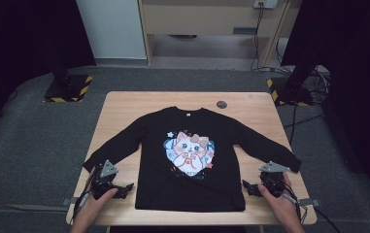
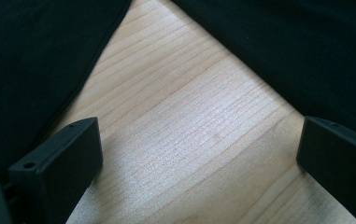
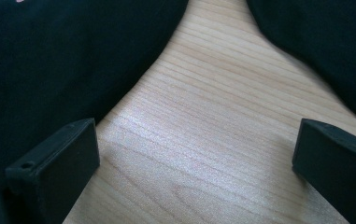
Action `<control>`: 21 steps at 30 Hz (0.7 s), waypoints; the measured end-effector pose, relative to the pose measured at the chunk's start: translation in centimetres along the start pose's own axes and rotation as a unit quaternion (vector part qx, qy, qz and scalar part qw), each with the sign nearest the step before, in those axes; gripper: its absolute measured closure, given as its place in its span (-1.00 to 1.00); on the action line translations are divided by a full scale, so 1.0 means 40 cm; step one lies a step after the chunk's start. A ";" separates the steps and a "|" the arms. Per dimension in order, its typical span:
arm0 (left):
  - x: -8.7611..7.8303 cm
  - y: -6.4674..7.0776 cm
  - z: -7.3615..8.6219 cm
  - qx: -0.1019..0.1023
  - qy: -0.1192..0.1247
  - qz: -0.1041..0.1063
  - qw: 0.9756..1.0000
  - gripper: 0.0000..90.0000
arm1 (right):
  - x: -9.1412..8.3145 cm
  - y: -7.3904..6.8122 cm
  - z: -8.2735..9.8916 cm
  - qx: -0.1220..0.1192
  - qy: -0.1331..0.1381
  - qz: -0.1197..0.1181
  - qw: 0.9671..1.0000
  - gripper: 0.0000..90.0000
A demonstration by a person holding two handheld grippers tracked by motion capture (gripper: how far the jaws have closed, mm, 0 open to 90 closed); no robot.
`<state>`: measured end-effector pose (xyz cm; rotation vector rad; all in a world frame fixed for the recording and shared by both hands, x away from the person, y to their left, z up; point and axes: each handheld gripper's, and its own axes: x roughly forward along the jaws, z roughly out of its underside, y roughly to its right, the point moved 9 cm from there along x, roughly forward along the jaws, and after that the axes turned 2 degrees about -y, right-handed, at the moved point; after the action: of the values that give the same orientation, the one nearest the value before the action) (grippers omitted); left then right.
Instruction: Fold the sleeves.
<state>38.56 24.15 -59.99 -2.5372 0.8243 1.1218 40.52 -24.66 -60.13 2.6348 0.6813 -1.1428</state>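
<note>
High view: black sweatshirt (image 1: 191, 160) flat on table (image 1: 250, 104)

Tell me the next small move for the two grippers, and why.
Probably ease the left gripper toward the black sweatshirt hem: both it and the right gripper stand open over bare table, the garment lies spread flat, nothing gripped yet.

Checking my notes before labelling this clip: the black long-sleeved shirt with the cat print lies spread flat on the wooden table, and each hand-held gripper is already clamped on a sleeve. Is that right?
Not quite. The black long-sleeved shirt does lie flat on the wooden table, but both gripper views show open jaws over bare wood: the left hand-held gripper and right hand-held gripper hold nothing.
</note>
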 end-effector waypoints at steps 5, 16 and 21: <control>-0.001 -0.001 0.001 -0.002 -0.001 -0.003 1.000 -1.00 | -0.001 0.000 0.000 0.002 0.000 0.003 1.000 -0.99; -0.001 -0.002 0.001 -0.003 -0.001 -0.003 1.000 -1.00 | -0.003 0.000 0.003 0.008 -0.002 0.006 1.000 -0.98; -0.001 -0.002 0.001 -0.003 0.000 -0.004 1.000 -1.00 | -0.007 0.001 0.005 0.009 0.000 0.008 1.000 -0.96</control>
<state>38.56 24.25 -59.99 -2.5425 0.8123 1.1249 40.23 -24.87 -60.06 2.6500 0.6507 -1.1486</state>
